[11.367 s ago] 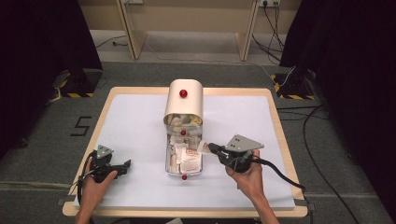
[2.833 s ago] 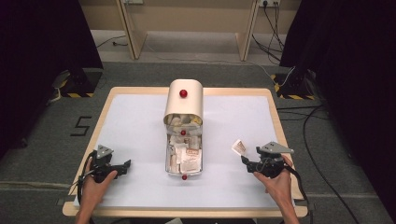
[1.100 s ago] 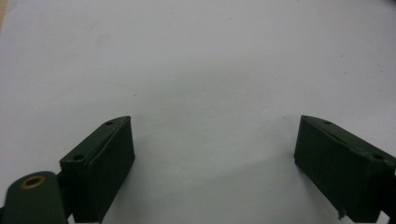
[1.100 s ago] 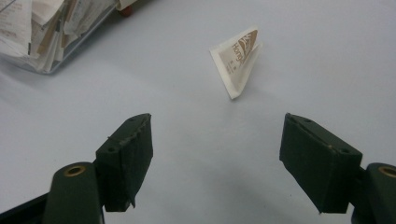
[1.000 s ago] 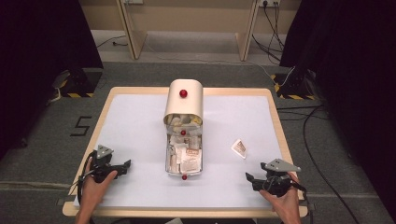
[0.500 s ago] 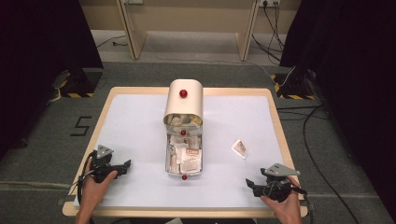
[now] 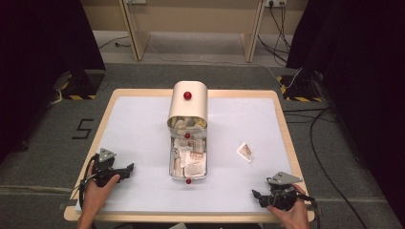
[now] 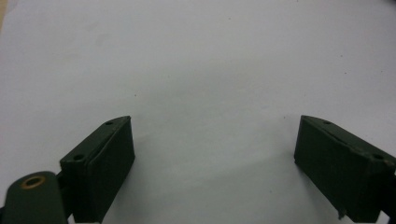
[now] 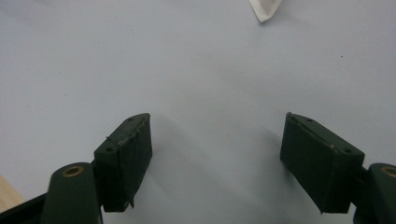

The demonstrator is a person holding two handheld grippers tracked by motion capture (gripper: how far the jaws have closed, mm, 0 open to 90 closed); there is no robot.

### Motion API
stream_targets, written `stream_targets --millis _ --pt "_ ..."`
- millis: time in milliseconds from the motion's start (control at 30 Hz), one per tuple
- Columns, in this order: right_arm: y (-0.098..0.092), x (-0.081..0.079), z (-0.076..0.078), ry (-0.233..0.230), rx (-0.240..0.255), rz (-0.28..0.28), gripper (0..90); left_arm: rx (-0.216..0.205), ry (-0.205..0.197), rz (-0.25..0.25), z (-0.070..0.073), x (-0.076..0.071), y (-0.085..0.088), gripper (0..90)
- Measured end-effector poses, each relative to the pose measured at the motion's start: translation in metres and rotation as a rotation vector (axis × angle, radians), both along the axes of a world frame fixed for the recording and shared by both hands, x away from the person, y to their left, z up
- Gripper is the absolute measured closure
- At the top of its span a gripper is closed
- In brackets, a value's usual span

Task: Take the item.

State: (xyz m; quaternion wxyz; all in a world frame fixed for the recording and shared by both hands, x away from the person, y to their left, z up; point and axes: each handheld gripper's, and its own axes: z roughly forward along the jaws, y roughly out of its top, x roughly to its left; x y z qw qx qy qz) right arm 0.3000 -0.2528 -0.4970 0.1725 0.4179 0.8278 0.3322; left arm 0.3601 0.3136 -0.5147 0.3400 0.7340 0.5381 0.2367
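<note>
A cream box (image 7: 188, 104) with red knobs stands at the table's middle, its drawer (image 7: 187, 160) pulled out toward me and full of paper packets. One small packet (image 7: 244, 151) lies alone on the white mat to the drawer's right; its corner (image 9: 265, 9) peeks in at the top of the right gripper view. My left gripper (image 7: 127, 169) rests open near the front left edge, nothing between its jaws (image 8: 212, 163). My right gripper (image 7: 257, 195) sits open at the front right, jaws wide and empty (image 9: 215, 158).
The white mat (image 7: 143, 129) covers most of the wooden table (image 7: 284, 138). Cables trail on the floor to the right (image 7: 325, 143). Black curtains hang at both sides, and wooden furniture legs stand behind the table.
My right gripper took a packet from the drawer, set it on the mat at the right, let go, and drew back to the front right edge. The left gripper stayed still.
</note>
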Motion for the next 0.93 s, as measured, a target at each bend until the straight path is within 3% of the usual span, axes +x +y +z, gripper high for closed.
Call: stream_targets --millis 367,933 --pt "-0.0019 -0.0061 -0.0040 -0.034 0.011 0.006 23.9 0.000 0.000 0.000 0.0000 0.0000 -0.0001 11.3" --pt "-0.0023 -0.0056 -0.0040 -0.034 0.012 0.009 23.8 0.000 0.000 0.000 0.0000 -0.0001 0.0000 11.3"
